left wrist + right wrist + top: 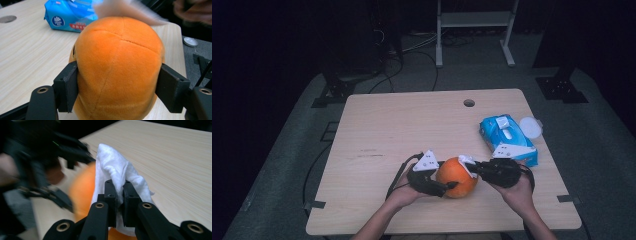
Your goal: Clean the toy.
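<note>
Wide wooden table (387,130) underneath it all, pale grain, round cable hole (469,103) near the far edge. Over on the right side, blue tissue pack (507,136) lying flat, with a small round white lid (530,126) just beside its far corner. Front and centre near the table's near edge, orange plush ball (456,176), sitting between both hands. Seams visible across its top in the left gripper view, fuzzy and plump (117,65). Left gripper (432,186) coming in from the left, jaws clamped on the ball's flanks, one pad pressing each side, fabric bulging slightly past the pads. Left hand (404,192) wrapped around the body, grey three-cornered plate on top, cable trailing back. Right gripper (472,167) reaching in from the right, held in the right hand (518,187), jaws pinched tight on a white wipe (117,172). Wipe bunched and standing up out of the closed jaws, pressed against the ball's upper right side (466,161). In the right gripper view, ball an orange blur (82,192) just behind the cloth, left gripper dark and smeared beyond it.
</note>
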Demonstrator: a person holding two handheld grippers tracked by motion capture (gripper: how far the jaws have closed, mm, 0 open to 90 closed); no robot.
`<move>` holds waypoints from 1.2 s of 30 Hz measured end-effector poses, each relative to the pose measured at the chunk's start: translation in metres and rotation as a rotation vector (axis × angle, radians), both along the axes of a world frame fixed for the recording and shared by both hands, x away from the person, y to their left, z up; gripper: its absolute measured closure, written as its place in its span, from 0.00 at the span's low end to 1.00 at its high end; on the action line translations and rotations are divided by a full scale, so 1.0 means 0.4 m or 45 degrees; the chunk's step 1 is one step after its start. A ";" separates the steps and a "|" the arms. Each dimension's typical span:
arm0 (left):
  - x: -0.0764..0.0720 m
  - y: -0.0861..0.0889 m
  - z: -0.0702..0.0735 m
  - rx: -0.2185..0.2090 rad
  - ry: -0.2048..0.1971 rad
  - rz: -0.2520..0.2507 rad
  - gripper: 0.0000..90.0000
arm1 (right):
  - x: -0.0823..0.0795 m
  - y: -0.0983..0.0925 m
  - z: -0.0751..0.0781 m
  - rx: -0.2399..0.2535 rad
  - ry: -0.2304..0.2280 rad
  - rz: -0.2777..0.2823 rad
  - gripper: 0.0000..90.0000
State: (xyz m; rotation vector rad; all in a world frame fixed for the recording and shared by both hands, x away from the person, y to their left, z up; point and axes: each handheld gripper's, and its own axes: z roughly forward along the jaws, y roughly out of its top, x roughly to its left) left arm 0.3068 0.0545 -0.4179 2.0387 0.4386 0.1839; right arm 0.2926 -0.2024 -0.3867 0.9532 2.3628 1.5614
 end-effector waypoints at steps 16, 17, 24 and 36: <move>-0.007 0.001 0.010 -0.005 0.024 -0.013 0.32 | -0.014 0.021 0.017 -0.022 -0.040 0.073 0.92; -0.003 0.002 0.004 -0.017 0.012 -0.018 0.30 | -0.007 0.016 0.009 -0.025 -0.034 0.065 0.92; 0.027 0.005 -0.049 -0.135 0.027 -0.059 0.16 | 0.021 -0.015 -0.014 0.008 0.013 0.006 0.92; 0.036 0.032 -0.026 -0.156 0.065 0.036 0.36 | -0.002 0.013 0.000 -0.075 -0.080 0.056 0.92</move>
